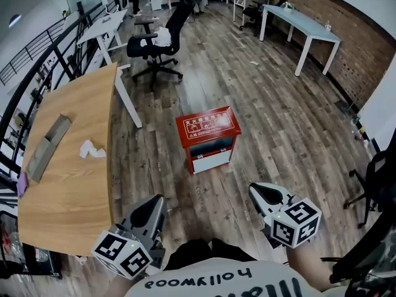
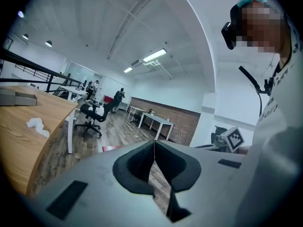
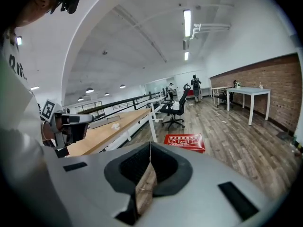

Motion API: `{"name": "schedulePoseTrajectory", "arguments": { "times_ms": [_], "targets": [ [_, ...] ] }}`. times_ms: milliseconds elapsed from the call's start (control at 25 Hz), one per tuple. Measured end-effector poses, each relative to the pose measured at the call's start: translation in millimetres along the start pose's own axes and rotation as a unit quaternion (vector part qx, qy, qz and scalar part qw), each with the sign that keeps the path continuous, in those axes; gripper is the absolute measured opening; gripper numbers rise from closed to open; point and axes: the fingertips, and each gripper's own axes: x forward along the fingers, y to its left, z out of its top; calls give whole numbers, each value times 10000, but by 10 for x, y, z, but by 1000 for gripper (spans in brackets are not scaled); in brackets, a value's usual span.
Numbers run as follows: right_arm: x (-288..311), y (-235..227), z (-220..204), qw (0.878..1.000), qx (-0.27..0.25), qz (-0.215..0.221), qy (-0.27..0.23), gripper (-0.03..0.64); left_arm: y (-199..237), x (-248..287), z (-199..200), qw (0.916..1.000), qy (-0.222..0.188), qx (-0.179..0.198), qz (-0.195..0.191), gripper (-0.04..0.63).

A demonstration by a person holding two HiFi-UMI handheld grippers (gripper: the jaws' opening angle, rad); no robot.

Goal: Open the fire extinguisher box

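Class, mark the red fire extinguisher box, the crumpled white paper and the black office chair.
fire extinguisher box (image 1: 208,124), head view, on its red lid.
crumpled white paper (image 1: 91,148), head view, on its middle.
black office chair (image 1: 145,47), head view, on its seat.

Fire extinguisher box (image 1: 207,129): red painted metal, semi-gloss. Floor (image 1: 278,122) around it: wood planks, matt grain. Counter (image 1: 80,166) left of box: pale smooth wood. Crumpled tissue (image 1: 91,149) on counter: soft white paper
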Motion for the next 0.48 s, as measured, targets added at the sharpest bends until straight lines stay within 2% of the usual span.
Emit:
{"name": "schedulePoseTrajectory", "arguments": {
  "times_ms": [280, 480],
  "targets": [
    [385, -186, 93, 9997, -93, -7, 214, 11, 304, 419, 45, 9999, 59, -148, -52, 7],
    [694, -453, 338, 9993, -42, -294, 237, 11, 624, 937, 306, 9991, 70, -164, -380, 7]
  ]
}}
